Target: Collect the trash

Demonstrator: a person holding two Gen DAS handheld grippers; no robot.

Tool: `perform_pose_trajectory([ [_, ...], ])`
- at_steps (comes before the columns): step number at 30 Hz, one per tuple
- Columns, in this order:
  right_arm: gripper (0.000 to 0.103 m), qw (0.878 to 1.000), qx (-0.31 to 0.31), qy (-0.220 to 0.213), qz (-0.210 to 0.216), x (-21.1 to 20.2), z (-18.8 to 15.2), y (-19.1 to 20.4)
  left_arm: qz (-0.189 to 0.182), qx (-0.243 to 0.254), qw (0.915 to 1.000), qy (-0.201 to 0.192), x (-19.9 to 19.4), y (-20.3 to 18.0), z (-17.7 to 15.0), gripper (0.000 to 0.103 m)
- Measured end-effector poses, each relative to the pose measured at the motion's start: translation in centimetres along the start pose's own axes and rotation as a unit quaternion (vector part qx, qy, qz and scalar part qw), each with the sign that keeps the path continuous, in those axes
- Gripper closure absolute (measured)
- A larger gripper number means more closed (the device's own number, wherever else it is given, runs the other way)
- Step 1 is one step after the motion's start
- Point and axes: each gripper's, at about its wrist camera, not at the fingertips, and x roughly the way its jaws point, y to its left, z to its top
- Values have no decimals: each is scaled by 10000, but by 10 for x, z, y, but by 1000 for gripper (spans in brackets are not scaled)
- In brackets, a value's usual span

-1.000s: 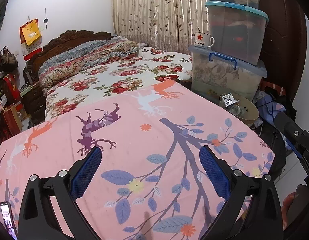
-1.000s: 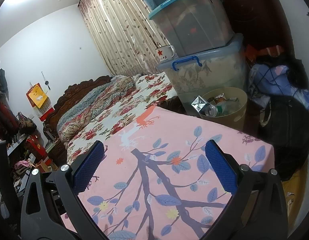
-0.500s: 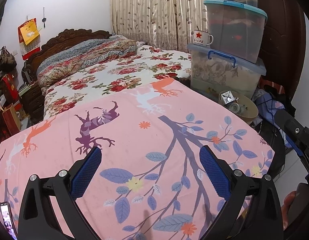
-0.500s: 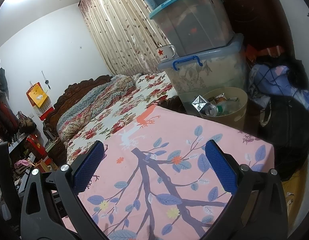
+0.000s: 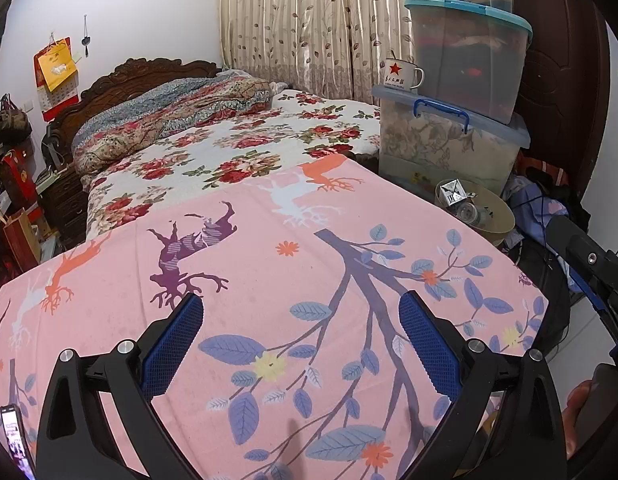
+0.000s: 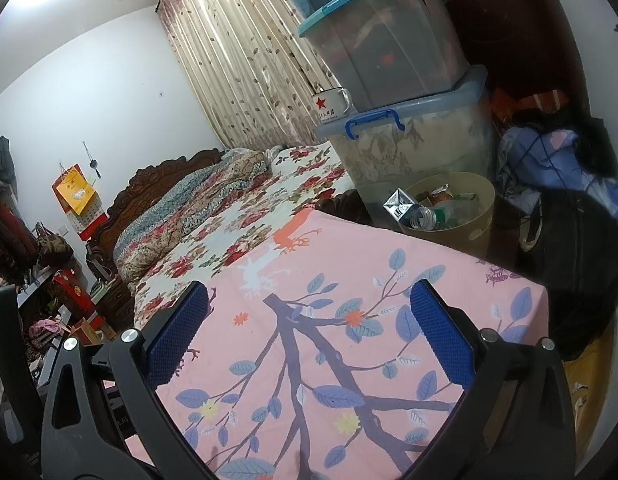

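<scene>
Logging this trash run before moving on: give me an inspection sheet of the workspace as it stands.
Surface: pink patterned cloth, no loose trash seen on it.
Job's things: tan bin holds a carton, a plastic bottle and wrappers.
Clutter: stacked storage boxes, star mug, clothes pile.
Grippers: left tool open, empty; right tool open, empty.
Cables: nothing seen.
Surroundings: floral bed, curtains.

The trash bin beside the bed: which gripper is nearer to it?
Right. The right gripper hovers over the pink sheet corner near the trash bin; the left gripper hovers farther back, with the bin far right.
</scene>
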Motion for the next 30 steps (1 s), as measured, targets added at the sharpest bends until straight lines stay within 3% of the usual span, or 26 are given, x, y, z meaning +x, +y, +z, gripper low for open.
perform_pose_trajectory([
  [30,3,9997,59,218,-22,5,-10,-5,-12,83,9999,86,3,1,-4,8],
])
